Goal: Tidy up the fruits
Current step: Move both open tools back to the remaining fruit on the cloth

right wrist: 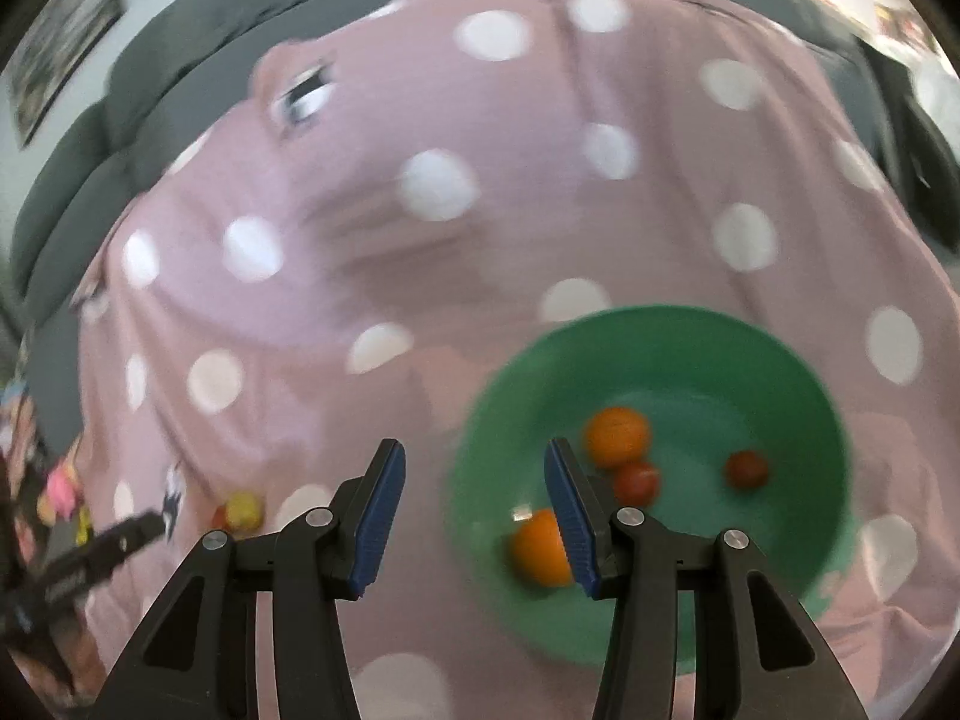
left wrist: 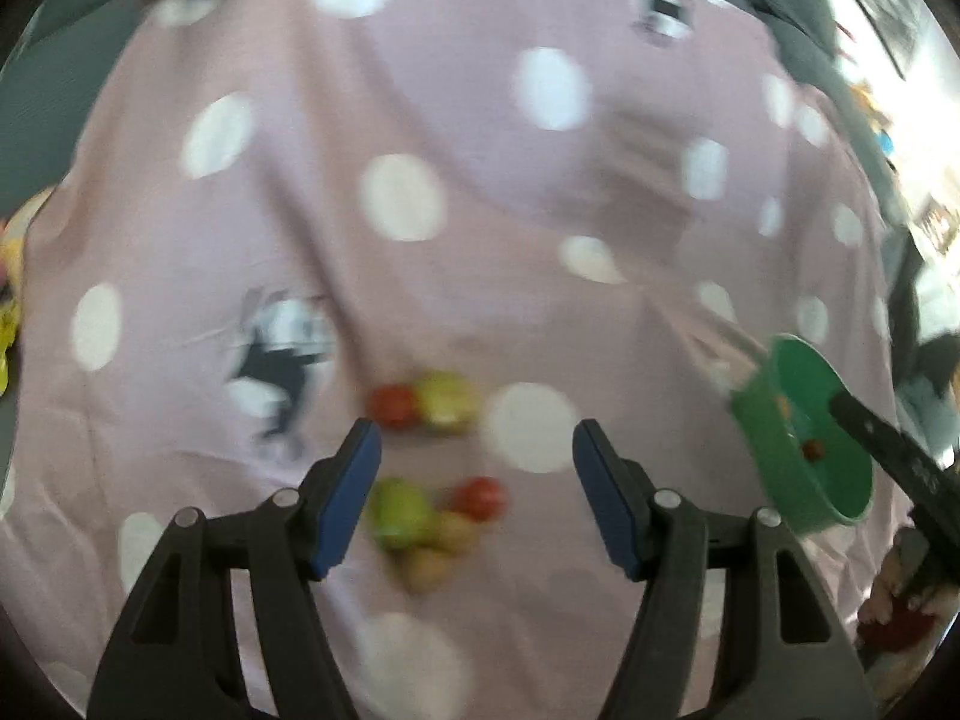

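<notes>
In the left wrist view, loose fruits lie on the pink dotted cloth (left wrist: 456,168): a red one (left wrist: 393,405) beside a yellow-green one (left wrist: 447,402), and nearer a green one (left wrist: 399,510), a red one (left wrist: 480,497) and tan ones (left wrist: 429,567). My left gripper (left wrist: 477,468) is open and empty above them. The green bowl (left wrist: 807,480) is at the right. In the right wrist view the bowl (right wrist: 690,336) holds two oranges (right wrist: 618,437) (right wrist: 537,549) and two small red fruits (right wrist: 636,480) (right wrist: 746,469). My right gripper (right wrist: 474,480) is open and empty over the bowl's left rim.
A grey sofa (right wrist: 180,72) borders the cloth at the back. Colourful toys (right wrist: 60,498) lie at the left edge. The left gripper's arm (right wrist: 90,558) shows at the lower left of the right wrist view. Both views are motion-blurred.
</notes>
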A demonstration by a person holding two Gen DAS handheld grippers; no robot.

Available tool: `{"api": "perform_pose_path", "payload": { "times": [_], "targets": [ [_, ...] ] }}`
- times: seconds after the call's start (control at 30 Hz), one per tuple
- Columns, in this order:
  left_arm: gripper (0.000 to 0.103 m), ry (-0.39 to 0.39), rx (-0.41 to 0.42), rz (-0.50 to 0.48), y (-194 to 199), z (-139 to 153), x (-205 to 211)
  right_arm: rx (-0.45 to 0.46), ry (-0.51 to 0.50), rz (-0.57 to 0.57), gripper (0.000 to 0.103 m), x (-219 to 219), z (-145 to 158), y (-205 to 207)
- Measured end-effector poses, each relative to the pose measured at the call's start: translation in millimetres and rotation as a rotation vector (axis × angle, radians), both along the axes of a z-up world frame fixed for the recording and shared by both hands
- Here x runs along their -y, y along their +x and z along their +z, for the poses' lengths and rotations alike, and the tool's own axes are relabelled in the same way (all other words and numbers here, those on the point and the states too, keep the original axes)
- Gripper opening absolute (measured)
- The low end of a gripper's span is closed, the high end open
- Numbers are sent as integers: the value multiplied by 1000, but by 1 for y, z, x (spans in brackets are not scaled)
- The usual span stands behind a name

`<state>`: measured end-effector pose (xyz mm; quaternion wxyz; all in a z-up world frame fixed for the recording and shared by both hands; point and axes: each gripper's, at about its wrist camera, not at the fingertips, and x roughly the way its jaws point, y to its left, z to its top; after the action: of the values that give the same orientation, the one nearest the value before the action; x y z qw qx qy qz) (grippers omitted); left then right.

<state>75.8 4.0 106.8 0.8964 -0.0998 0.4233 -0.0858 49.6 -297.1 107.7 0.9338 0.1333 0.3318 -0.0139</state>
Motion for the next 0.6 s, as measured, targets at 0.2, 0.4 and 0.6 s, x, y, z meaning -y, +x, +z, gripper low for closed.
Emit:
{"api": "perform_pose_path", "payload": {
  "times": [0.2,0.4,0.6],
  "targets": [
    [65,-87,-81,126,20,-23,-50,-76,-10,192,49,-69,-25,21],
    [50,-74,-77,97,27,-26,-47,-175,10,351,48,-130,-55,41],
    [20,-19,-79,-9,45,-34,-29,-298,115,475,33,-165,-83,62]
  ]
}}
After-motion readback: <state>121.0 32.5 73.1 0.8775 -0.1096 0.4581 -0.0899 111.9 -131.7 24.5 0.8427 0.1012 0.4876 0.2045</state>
